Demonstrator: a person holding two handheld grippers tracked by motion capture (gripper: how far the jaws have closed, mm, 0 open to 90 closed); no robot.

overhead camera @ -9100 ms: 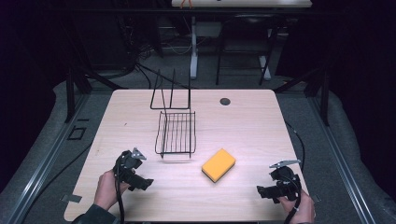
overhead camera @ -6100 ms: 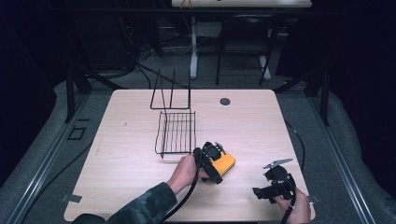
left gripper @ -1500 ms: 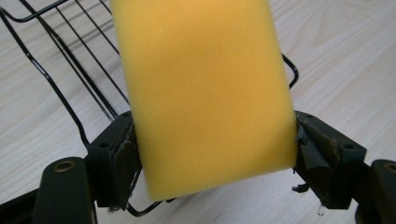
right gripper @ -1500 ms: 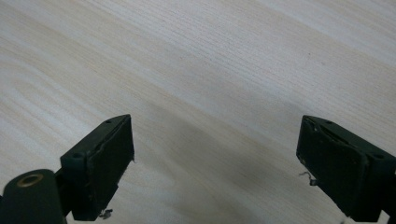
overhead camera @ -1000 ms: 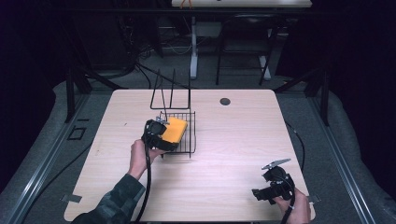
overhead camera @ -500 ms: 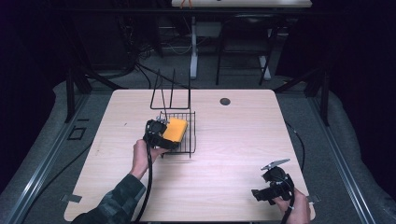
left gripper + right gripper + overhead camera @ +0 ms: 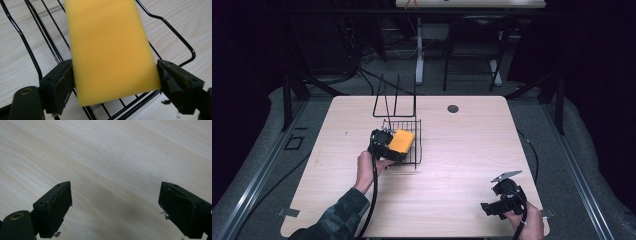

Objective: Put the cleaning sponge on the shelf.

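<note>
Carried from open desk to over the black wire rack: yellow sponge, clamped in left gripper. Likely about to be set inside. Right gripper spread apart, empty, low over bare wood

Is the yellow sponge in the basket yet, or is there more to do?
Almost. The sponge is lifted and sits over the wire basket, so carrying it there looks done. The left gripper has its fingers clamped on it. Left to do: let go. The right gripper waits open over the bare table.
</note>
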